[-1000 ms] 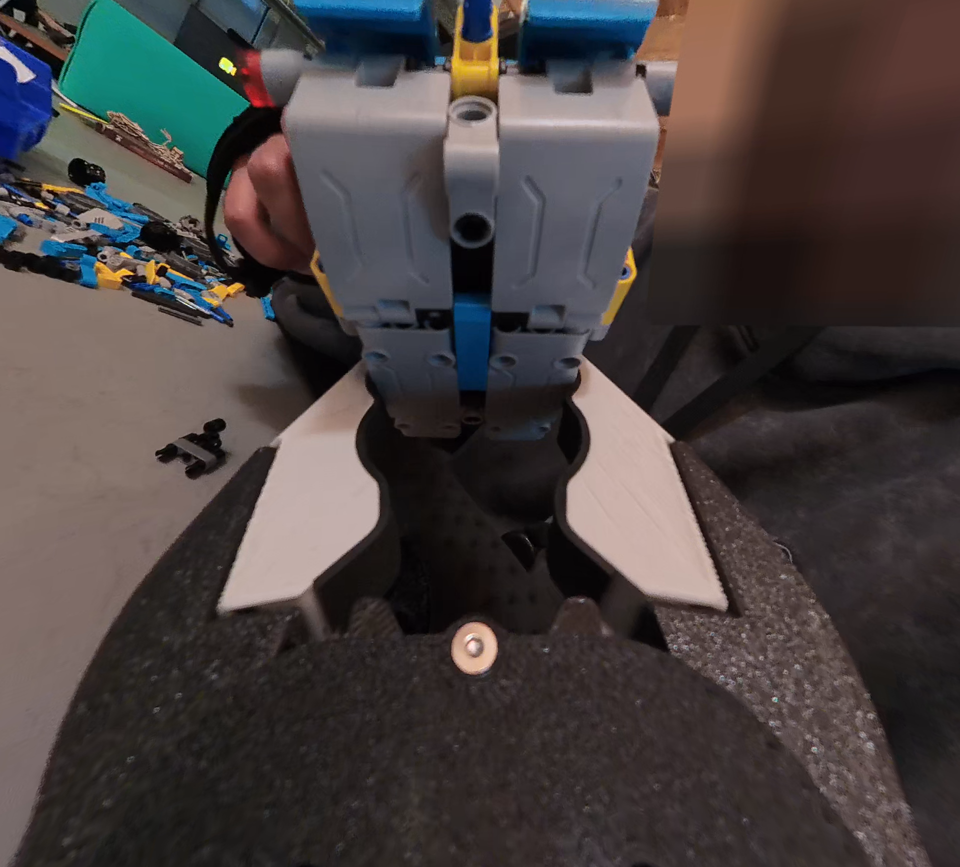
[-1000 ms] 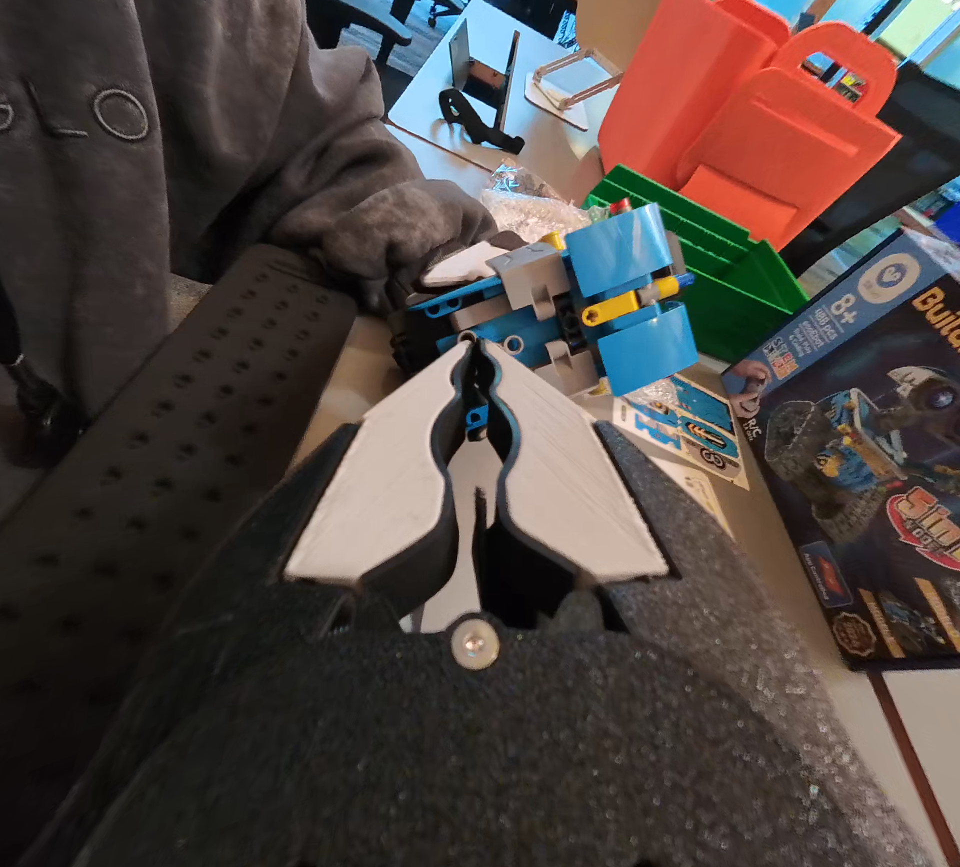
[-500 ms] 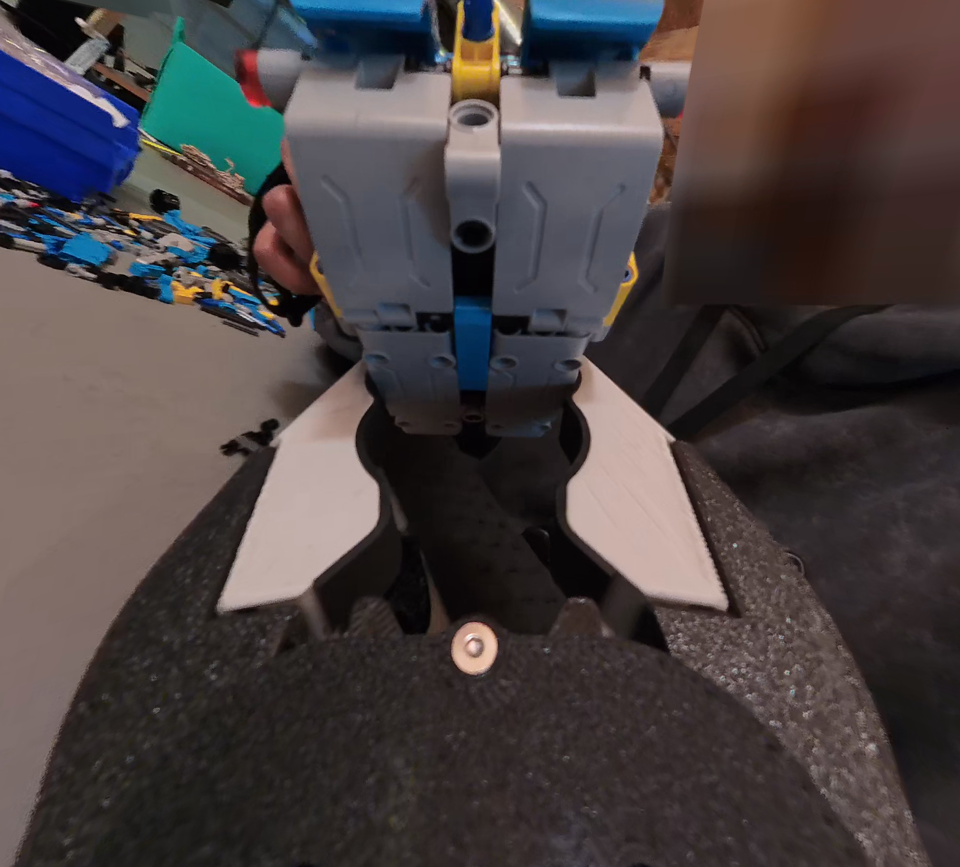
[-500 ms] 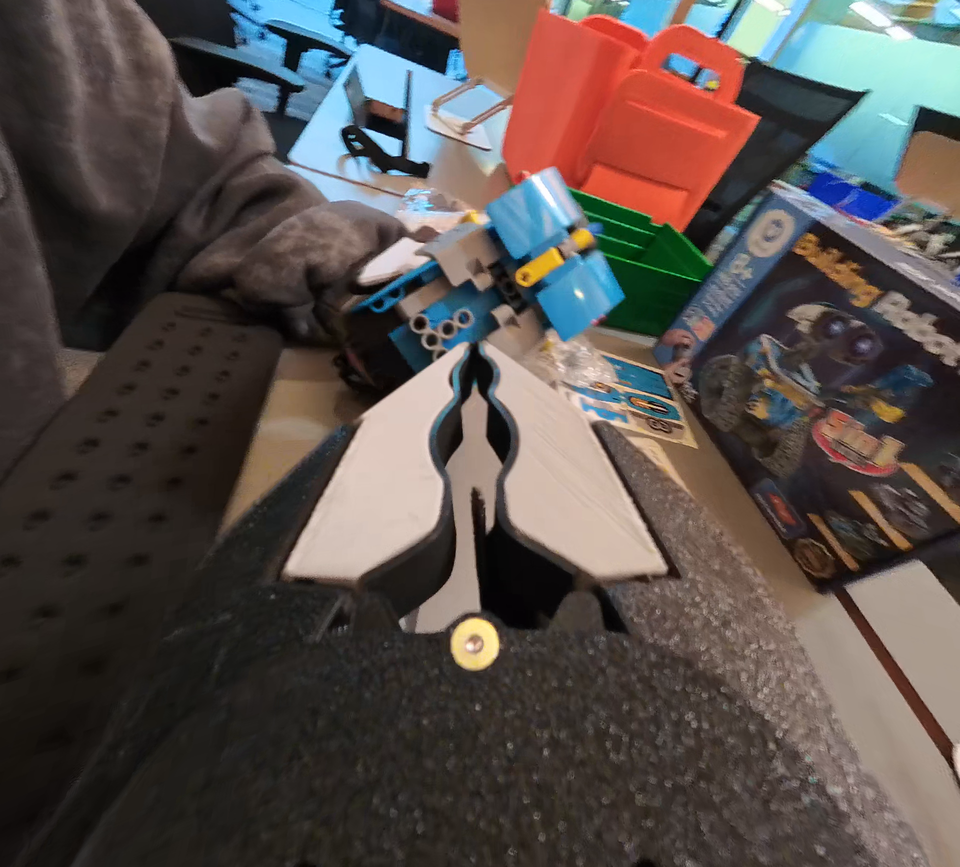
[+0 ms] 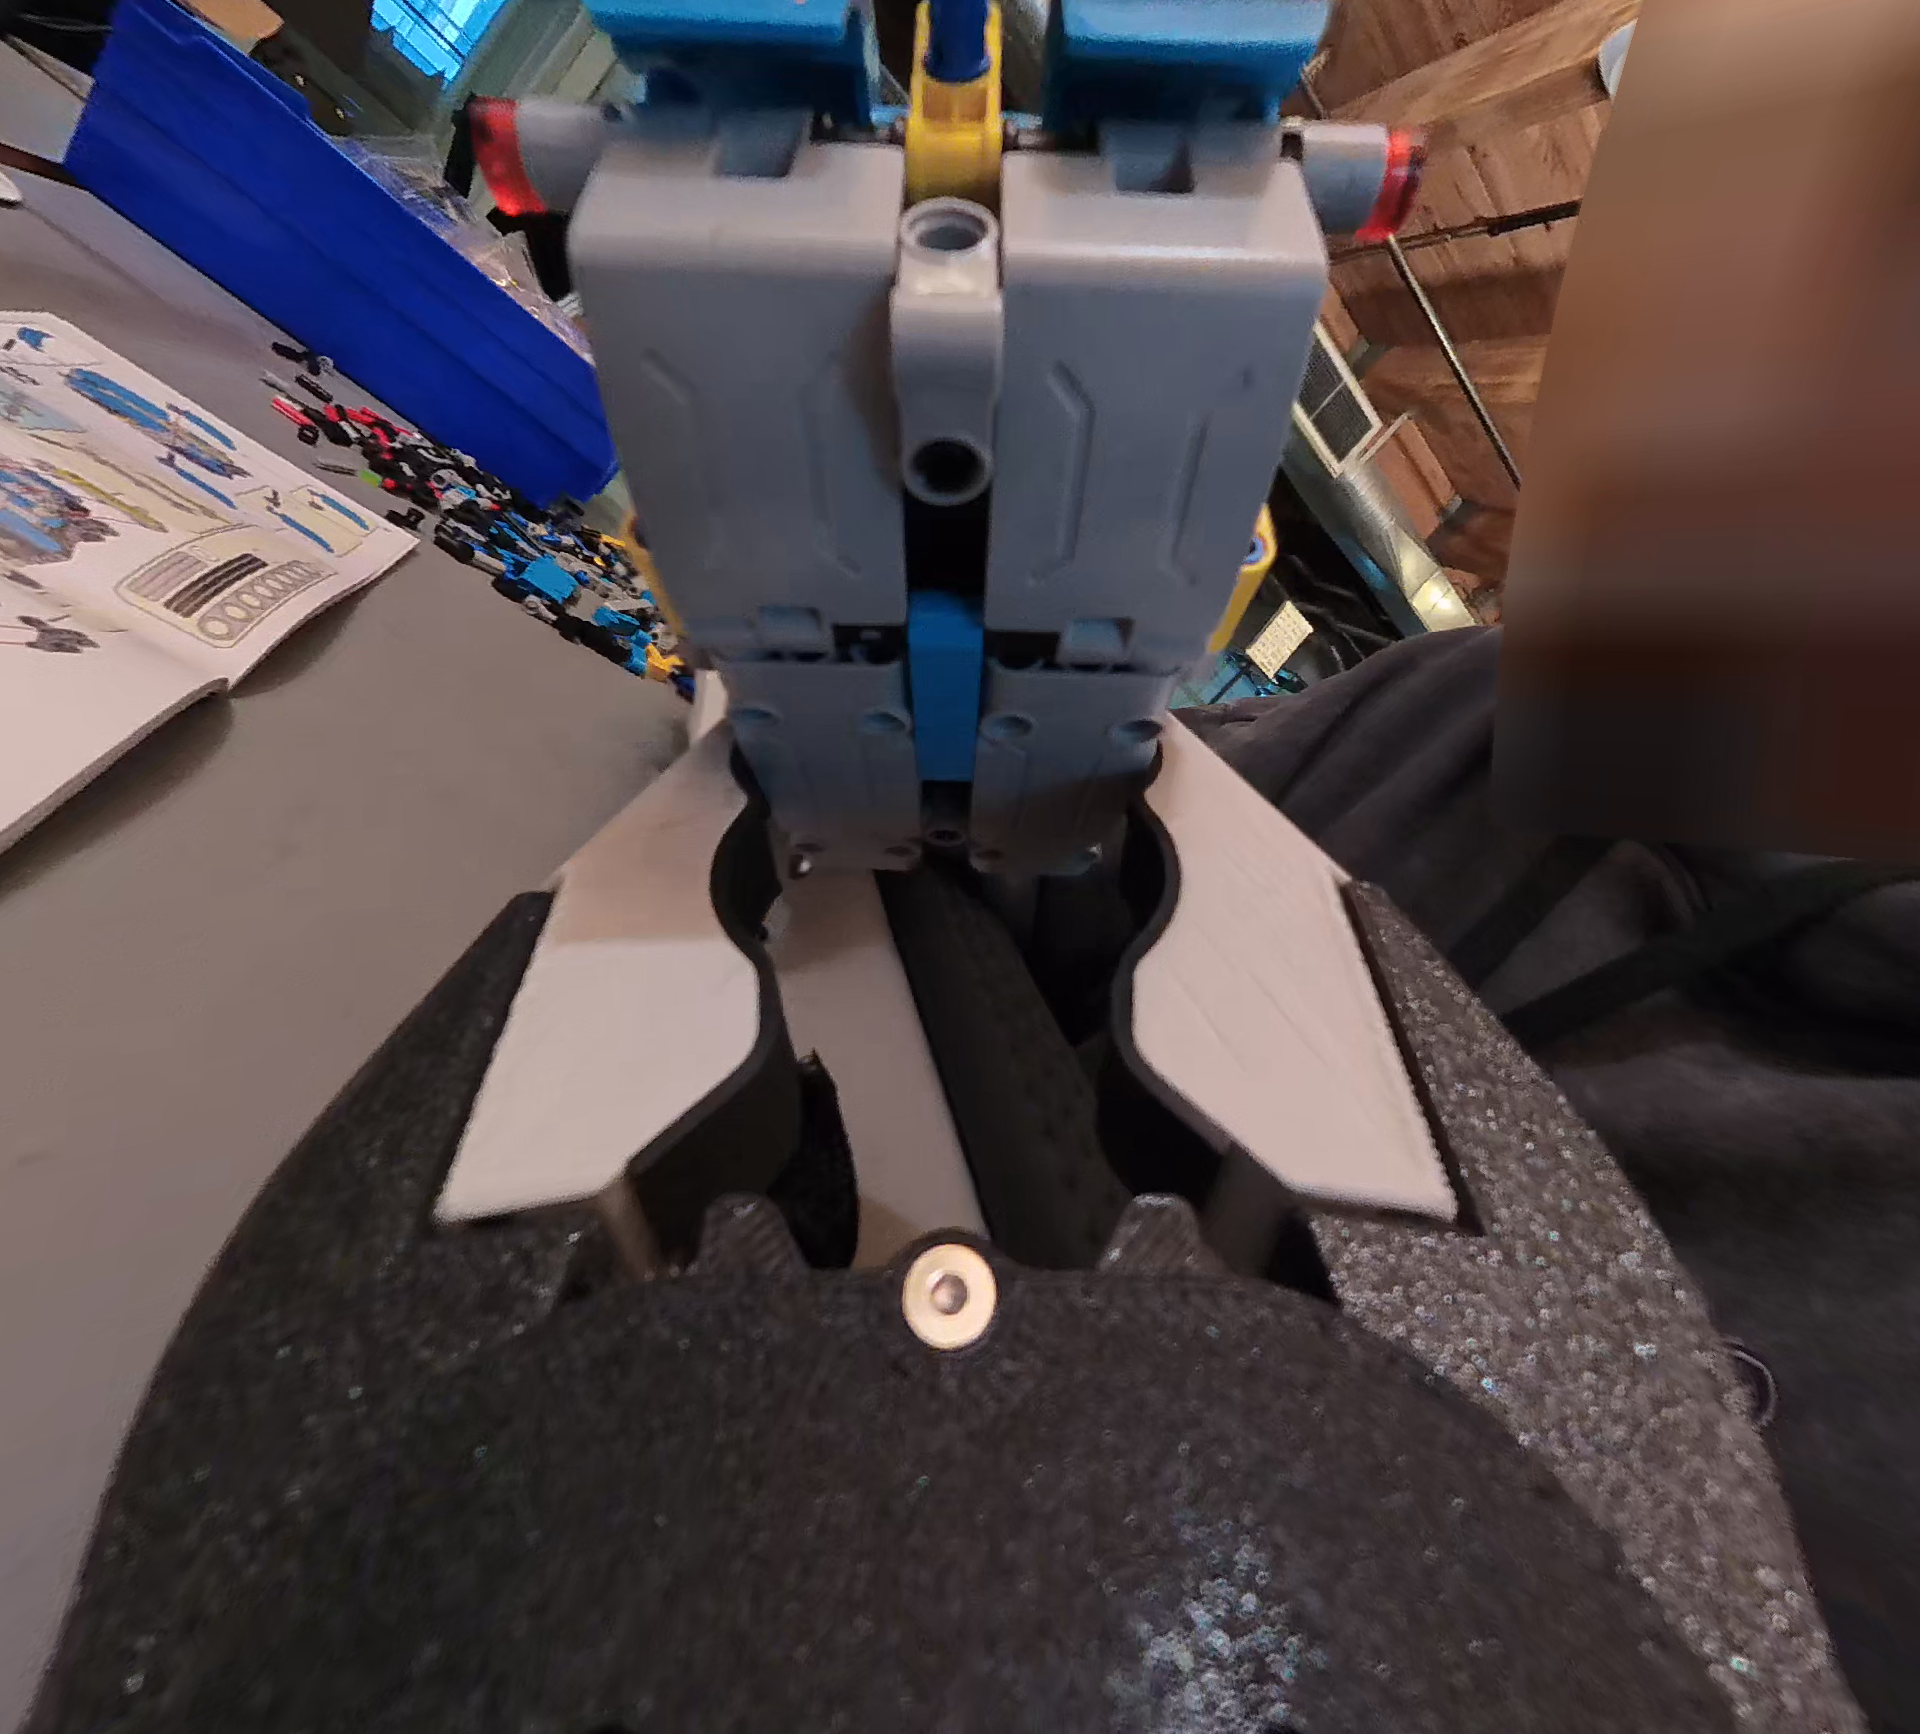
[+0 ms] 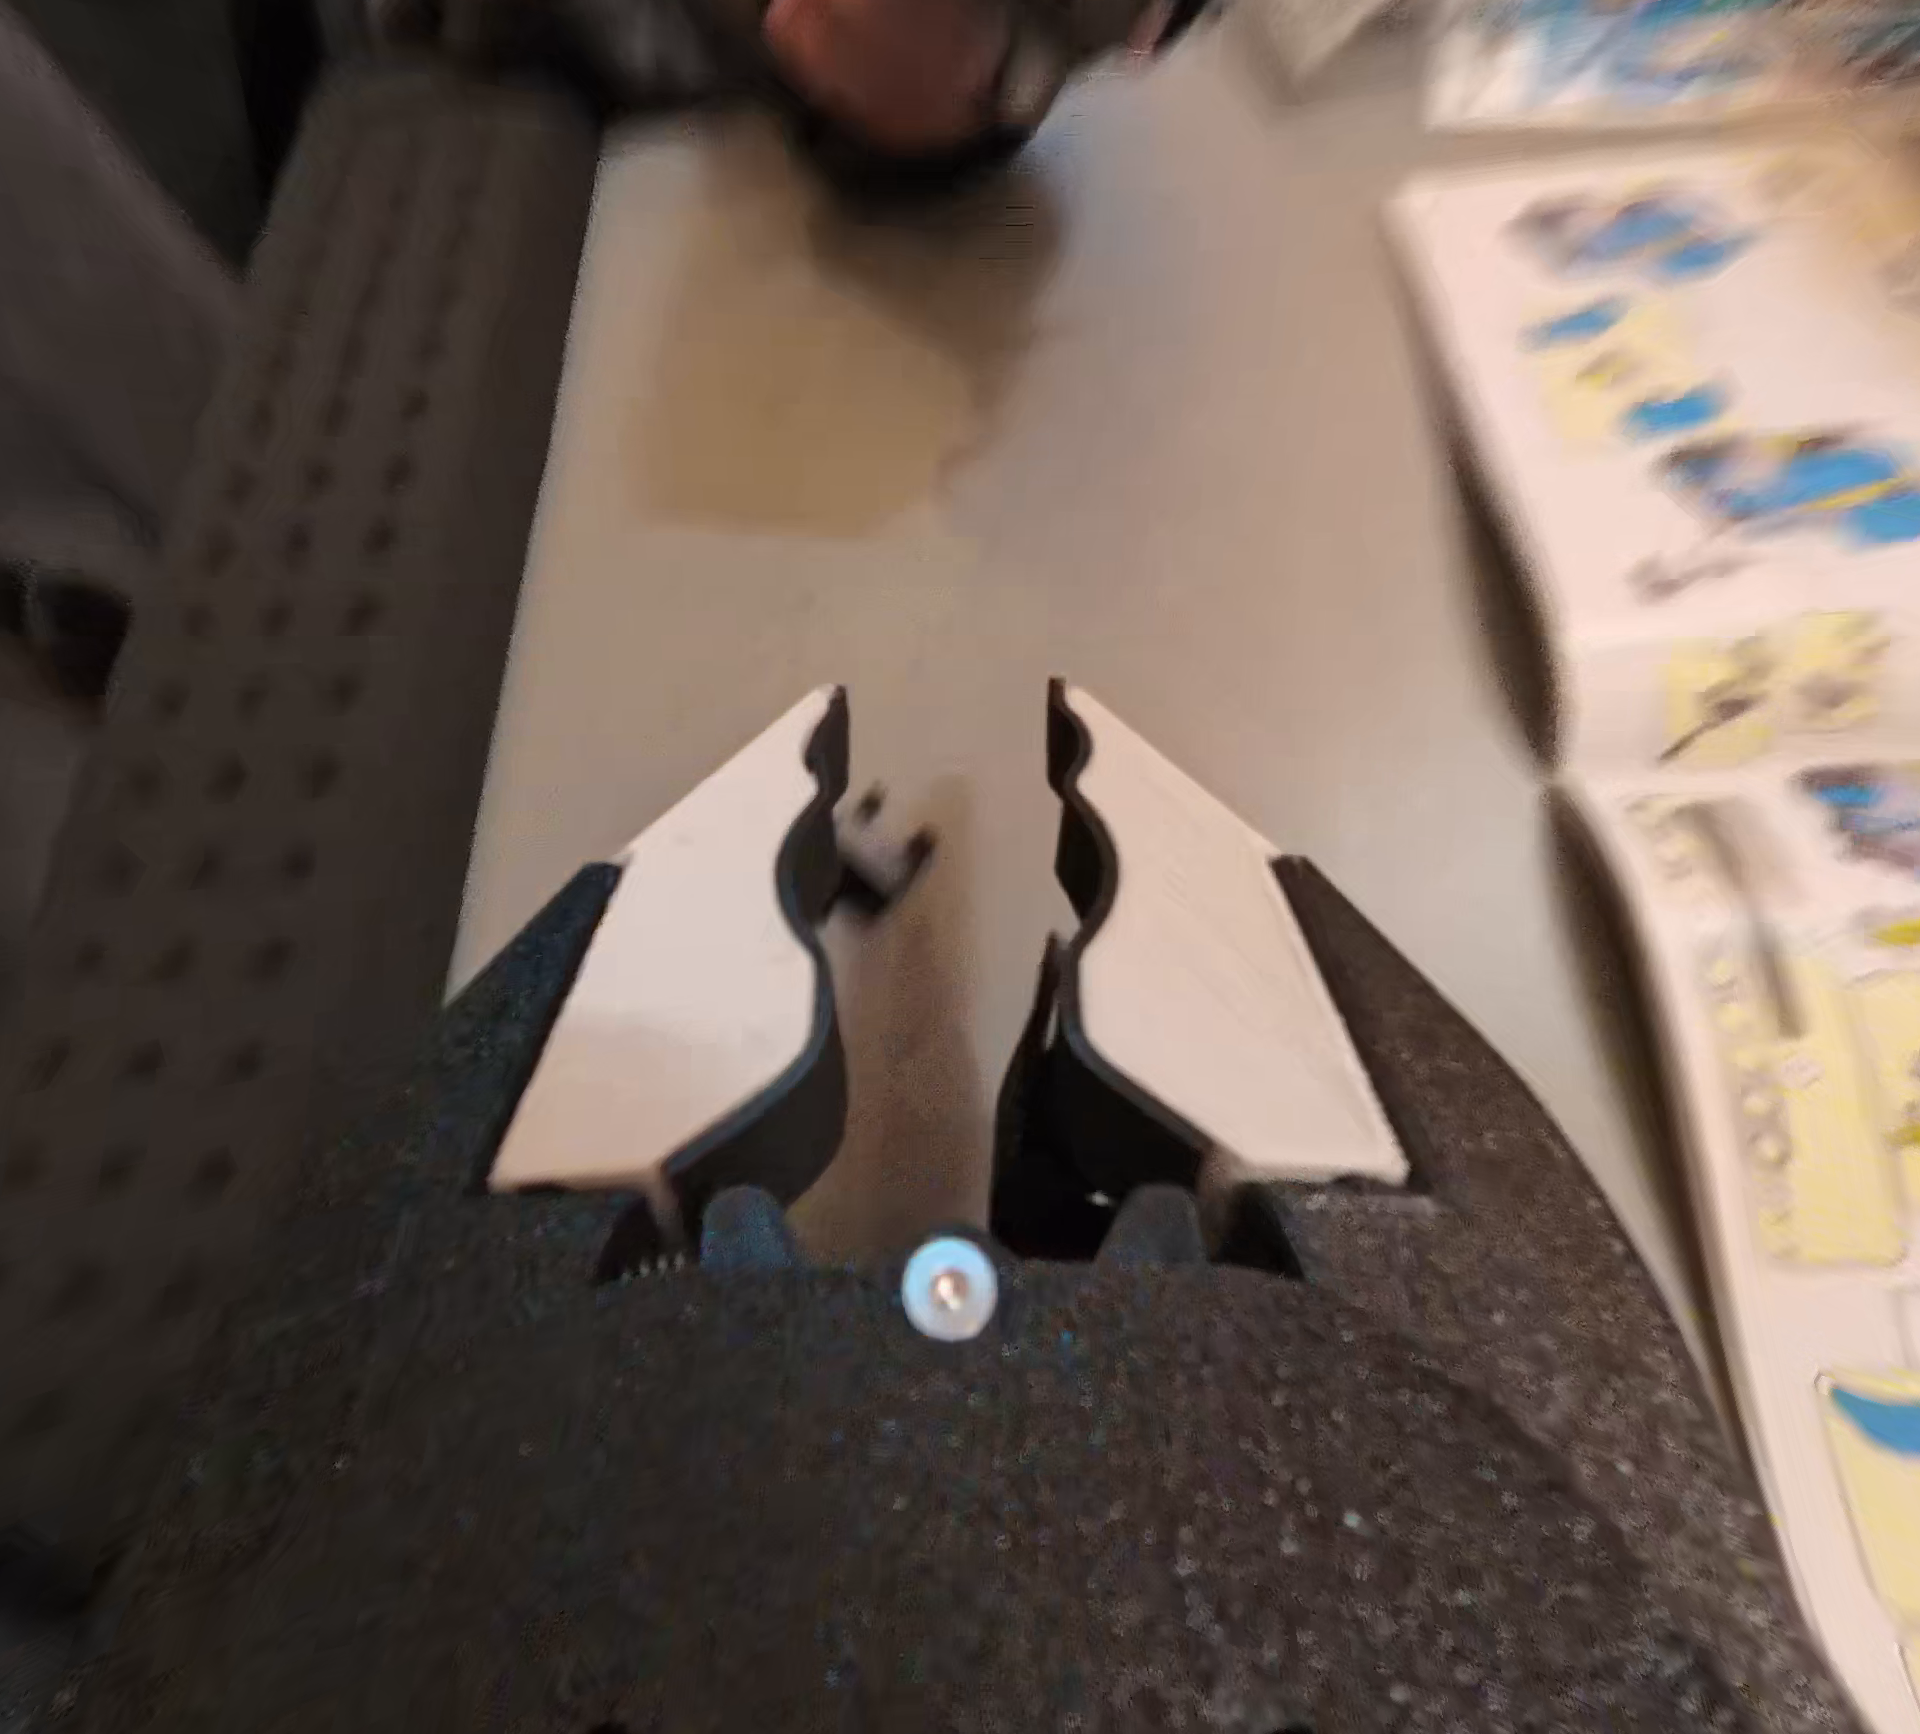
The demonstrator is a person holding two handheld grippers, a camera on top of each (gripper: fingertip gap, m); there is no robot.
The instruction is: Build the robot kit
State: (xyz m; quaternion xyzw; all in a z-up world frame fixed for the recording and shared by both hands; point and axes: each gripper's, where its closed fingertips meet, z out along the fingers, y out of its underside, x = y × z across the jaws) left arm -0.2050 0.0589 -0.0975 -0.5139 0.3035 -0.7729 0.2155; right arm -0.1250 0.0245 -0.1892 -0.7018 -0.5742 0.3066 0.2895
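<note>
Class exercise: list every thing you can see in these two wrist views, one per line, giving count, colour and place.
Brick model: one, grey, blue and yellow, clamped in the left gripper.
Storage bin: one, blue, far left of the table.
Loose bricks: many, blue, black, red, before the bin.
Instruction booklet: one, white, open on the table.
Small piece: one, dark, blurred, on the table between the right fingers.
Table: one, grey.
Left gripper: shut on the model.
Right gripper: open, empty.

We count one brick-built model (image 5: 945, 396), gray with two blue flaps on top and two red end caps. Left of it: one blue bin (image 5: 312, 250), one open instruction booklet (image 5: 156, 500), one scattered pile of small loose parts (image 5: 499, 521).
</note>
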